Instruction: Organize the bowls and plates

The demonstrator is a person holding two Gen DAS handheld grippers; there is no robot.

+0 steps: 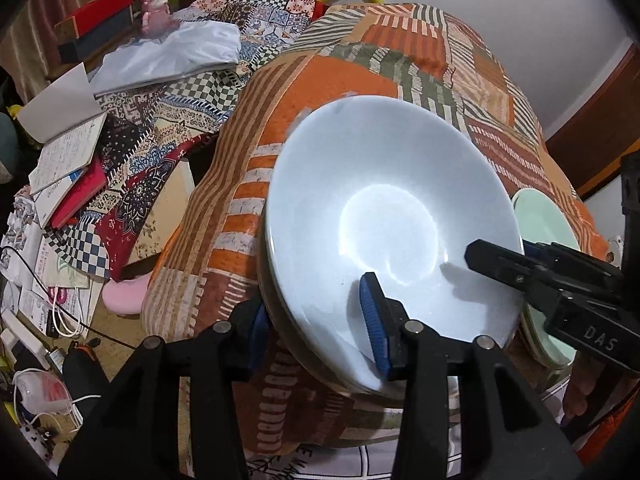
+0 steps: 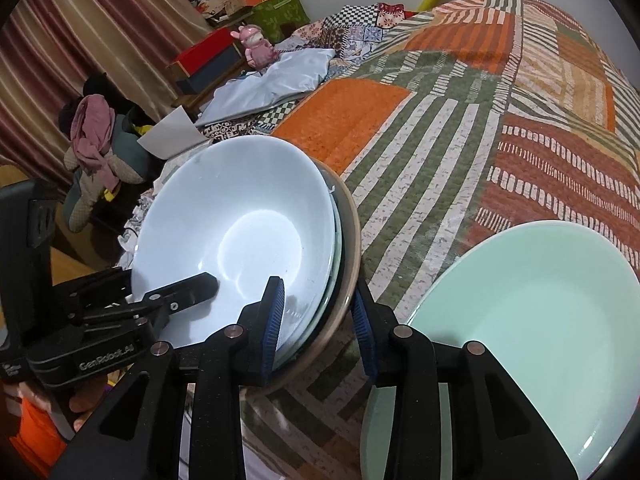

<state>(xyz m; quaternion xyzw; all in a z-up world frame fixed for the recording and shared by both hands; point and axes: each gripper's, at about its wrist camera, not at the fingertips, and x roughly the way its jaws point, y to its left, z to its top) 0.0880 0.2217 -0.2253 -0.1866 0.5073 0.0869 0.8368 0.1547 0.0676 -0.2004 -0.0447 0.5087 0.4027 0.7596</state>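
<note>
Left wrist view: your left tool [image 1: 316, 320] straddles the near rim of the pale blue bowl [image 1: 384, 200], which tops a stack on the patchwork bedspread [image 1: 344, 68]; pads clear of the rim, so released.

Right wrist view: your right tool [image 2: 318, 322] straddles the stack's rim, also released. The green plate [image 2: 540, 300] lies just beside it.

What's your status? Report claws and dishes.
Left claw and right claw both astride the bowl stack rim, pads look slack. White bowl on top, stack on quilt. Green plate beside, apart; nothing blocking.
</note>
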